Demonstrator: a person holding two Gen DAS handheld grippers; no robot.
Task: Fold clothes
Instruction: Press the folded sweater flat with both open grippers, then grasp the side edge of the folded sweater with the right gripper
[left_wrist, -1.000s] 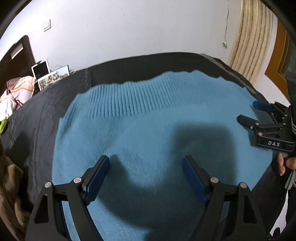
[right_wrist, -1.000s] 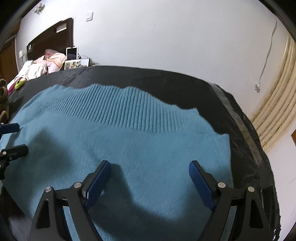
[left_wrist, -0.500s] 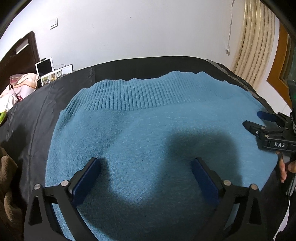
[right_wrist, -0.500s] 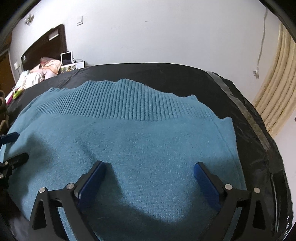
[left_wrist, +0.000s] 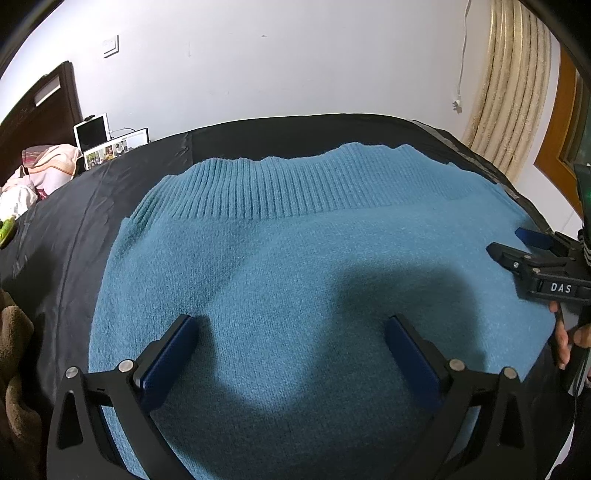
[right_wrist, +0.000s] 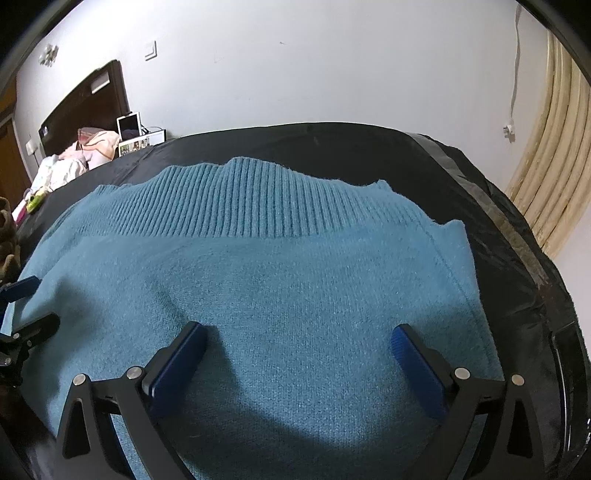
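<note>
A blue knit sweater (left_wrist: 295, 280) lies spread flat on a black-covered bench (left_wrist: 92, 206), its ribbed band (left_wrist: 266, 192) at the far side. The near edge of the sweater is cut off by the bottom of both views, so how far it reaches cannot be told. The left tool (left_wrist: 291, 347) hangs over the sweater with its blue pads spread wide, released and holding nothing. The right tool (right_wrist: 299, 354) is the same, wide apart over the cloth near the sweater's right edge. In the left view the right tool shows only partly at the frame edge. Whether the pads touch the knit cannot be told. A curtain (left_wrist: 513, 85) hangs at the right, and a tablet (left_wrist: 92, 131) stands far left.
</note>
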